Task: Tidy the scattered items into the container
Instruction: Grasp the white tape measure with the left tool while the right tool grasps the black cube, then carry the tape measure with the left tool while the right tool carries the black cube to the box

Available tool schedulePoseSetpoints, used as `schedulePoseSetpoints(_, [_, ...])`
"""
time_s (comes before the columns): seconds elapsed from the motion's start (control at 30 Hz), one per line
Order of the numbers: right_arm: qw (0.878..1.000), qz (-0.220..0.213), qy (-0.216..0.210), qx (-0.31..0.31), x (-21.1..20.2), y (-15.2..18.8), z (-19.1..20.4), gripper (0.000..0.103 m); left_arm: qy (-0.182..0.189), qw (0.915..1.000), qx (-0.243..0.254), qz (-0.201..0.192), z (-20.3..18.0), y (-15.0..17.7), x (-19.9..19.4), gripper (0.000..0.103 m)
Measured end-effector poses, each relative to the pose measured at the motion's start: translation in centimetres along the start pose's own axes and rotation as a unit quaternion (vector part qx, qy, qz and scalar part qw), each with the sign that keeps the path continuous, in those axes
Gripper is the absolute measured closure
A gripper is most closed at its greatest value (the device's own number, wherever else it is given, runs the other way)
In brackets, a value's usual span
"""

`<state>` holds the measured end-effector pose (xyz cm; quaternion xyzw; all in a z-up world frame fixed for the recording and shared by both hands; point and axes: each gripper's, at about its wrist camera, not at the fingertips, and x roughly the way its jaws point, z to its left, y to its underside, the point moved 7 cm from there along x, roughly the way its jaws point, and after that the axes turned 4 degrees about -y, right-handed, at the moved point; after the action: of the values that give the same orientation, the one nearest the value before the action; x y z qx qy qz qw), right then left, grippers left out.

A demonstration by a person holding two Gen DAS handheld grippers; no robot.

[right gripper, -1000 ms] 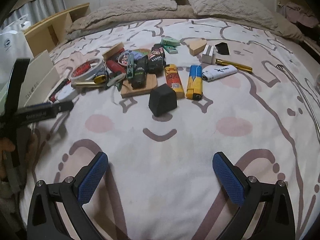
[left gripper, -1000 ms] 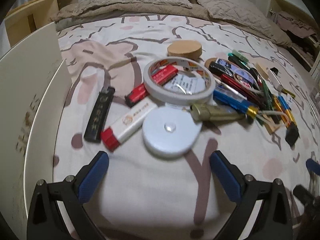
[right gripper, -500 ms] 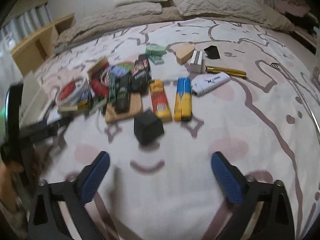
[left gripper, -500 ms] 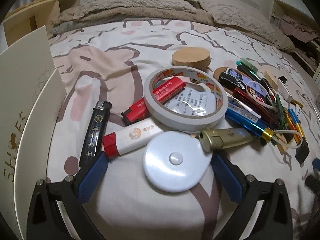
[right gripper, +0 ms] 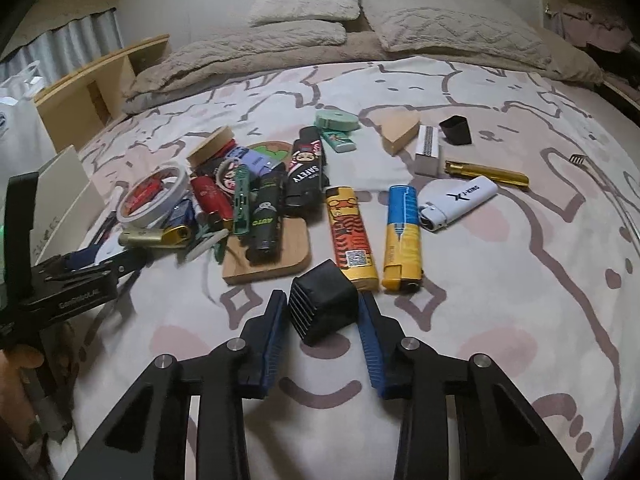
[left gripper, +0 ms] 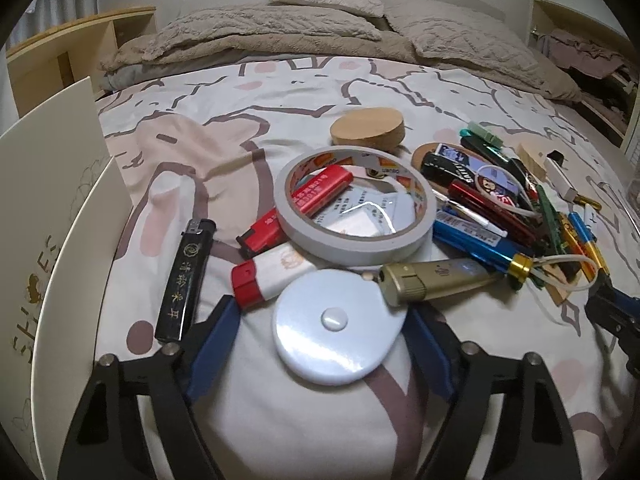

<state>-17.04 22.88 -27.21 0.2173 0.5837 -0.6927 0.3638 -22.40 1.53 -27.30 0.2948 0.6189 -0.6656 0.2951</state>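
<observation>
Your left gripper [left gripper: 322, 322]: jaws closing around the white round disc [left gripper: 334, 326], one blue pad at each side, not yet visibly pressing.

Your right gripper [right gripper: 323, 308]: jaws closing on the black ribbed cube [right gripper: 323, 307]; the pads sit at its sides, though firm contact is hard to confirm.

Just beyond the disc: red-capped white lighter [left gripper: 269, 274], black lighter [left gripper: 186, 276], gold tube [left gripper: 432, 280], tape roll [left gripper: 358, 206] lying over a red lighter [left gripper: 316, 192].

Beyond the cube: orange lighter [right gripper: 351, 238], blue-and-yellow lighter [right gripper: 403, 236], white lighter [right gripper: 460, 202], wooden tray [right gripper: 272, 266] under a heap of further lighters.

Container: the cream box [left gripper: 52, 208] stands at the left bed edge; its inside is hidden.

Progress, as I judge it: barely begun. Nearly everything lies on the bedspread [right gripper: 500, 280]; these two picks come first.
</observation>
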Motion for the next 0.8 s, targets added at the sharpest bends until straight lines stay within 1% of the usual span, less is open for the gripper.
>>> schedulePoseSetpoints(0.17, [1.0,-0.008,-0.003,-0.006,-0.2,0.3,0.5,0.067,0.01,0.9998,0.012,-0.009,-0.7,0.0,-0.5,0.044])
schedulePoseSetpoints(0.3, [1.0,-0.007,0.007,-0.015,-0.3,0.8,0.9,0.067,0.021,0.9997,0.003,-0.01,-0.5,0.0,-0.7,0.044])
schedulePoseSetpoints(0.5, [1.0,-0.008,0.002,0.0,-0.7,1.5,0.6,0.067,0.028,0.9995,-0.014,-0.003,-0.4,0.5,-1.4,0.044])
schedulePoseSetpoints(0.8, [1.0,-0.014,0.001,0.017,-1.8,2.9,0.7,0.067,0.024,0.9997,-0.003,0.004,-1.2,2.2,-3.0,0.044])
